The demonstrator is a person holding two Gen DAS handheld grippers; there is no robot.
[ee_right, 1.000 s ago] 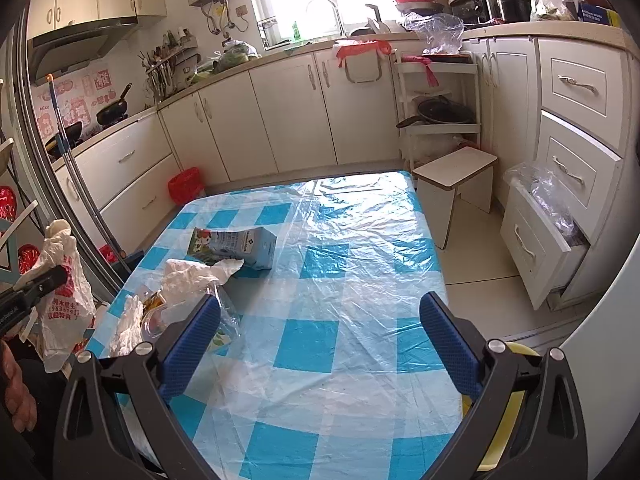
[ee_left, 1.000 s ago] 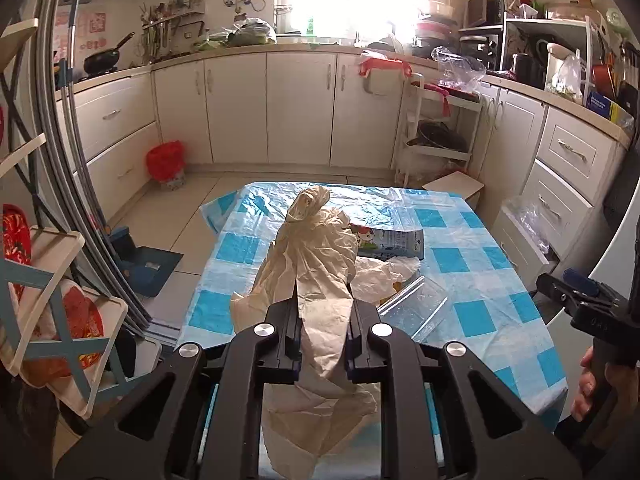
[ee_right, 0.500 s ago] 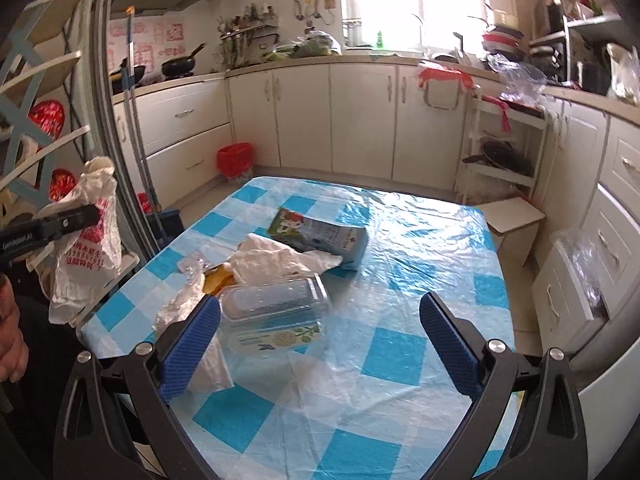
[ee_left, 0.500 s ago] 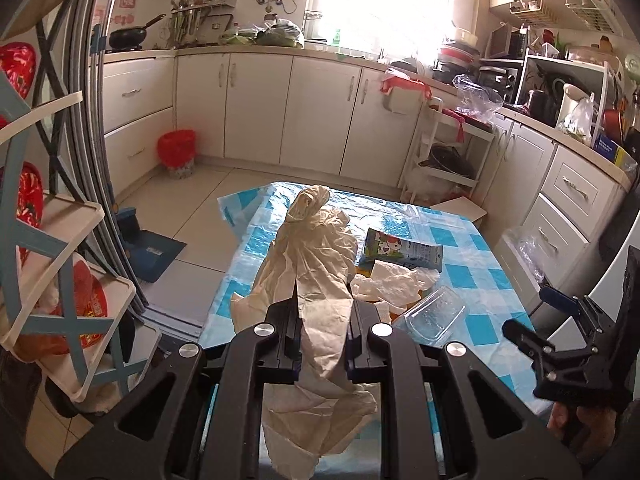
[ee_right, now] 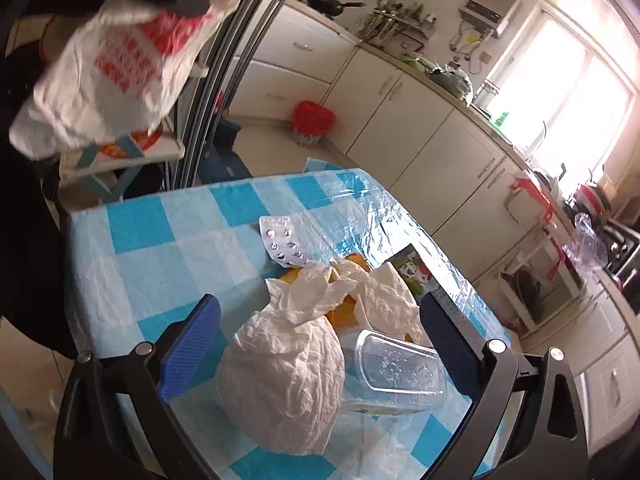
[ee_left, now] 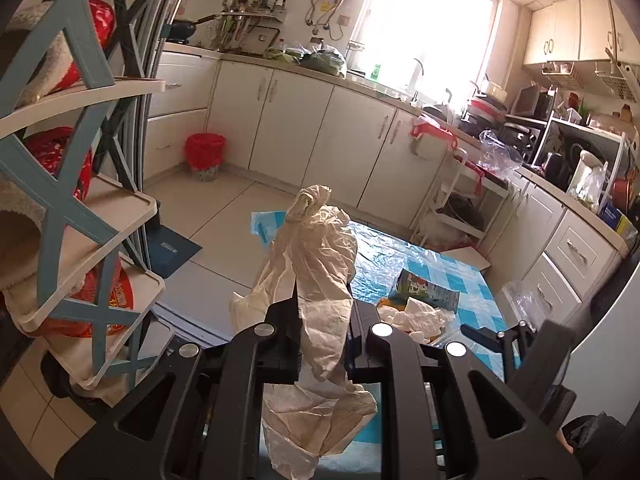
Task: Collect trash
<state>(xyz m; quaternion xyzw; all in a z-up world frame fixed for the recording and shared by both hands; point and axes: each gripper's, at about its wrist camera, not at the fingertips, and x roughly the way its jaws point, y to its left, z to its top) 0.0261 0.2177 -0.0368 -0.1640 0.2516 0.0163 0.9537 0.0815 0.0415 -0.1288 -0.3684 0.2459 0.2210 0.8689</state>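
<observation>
My left gripper (ee_left: 323, 312) is shut on a crumpled whitish plastic bag (ee_left: 316, 272), held up beside the table; the bag also shows at the top left of the right wrist view (ee_right: 108, 76), with red print. My right gripper (ee_right: 320, 332) is open, its blue pads on either side of a trash pile on the checked tablecloth (ee_right: 160, 248): crumpled white paper (ee_right: 284, 376), a clear plastic container (ee_right: 396, 368), a pill blister pack (ee_right: 284, 242), orange scraps (ee_right: 344, 312) and a small carton (ee_right: 416, 276). The carton also shows in the left wrist view (ee_left: 428, 292).
A shelf rack (ee_left: 80, 216) with red items stands close on the left. A red bin (ee_left: 204, 152) sits by the cabinets (ee_left: 304, 120). A blue dustpan (ee_left: 168, 248) lies on the floor. A trolley (ee_left: 468, 204) and drawers (ee_left: 576, 256) stand to the right.
Both grippers have swung left. My right gripper has come down closer over the trash pile, now between its pads. My left gripper has pulled back toward the shelf rack, still holding the bag.
</observation>
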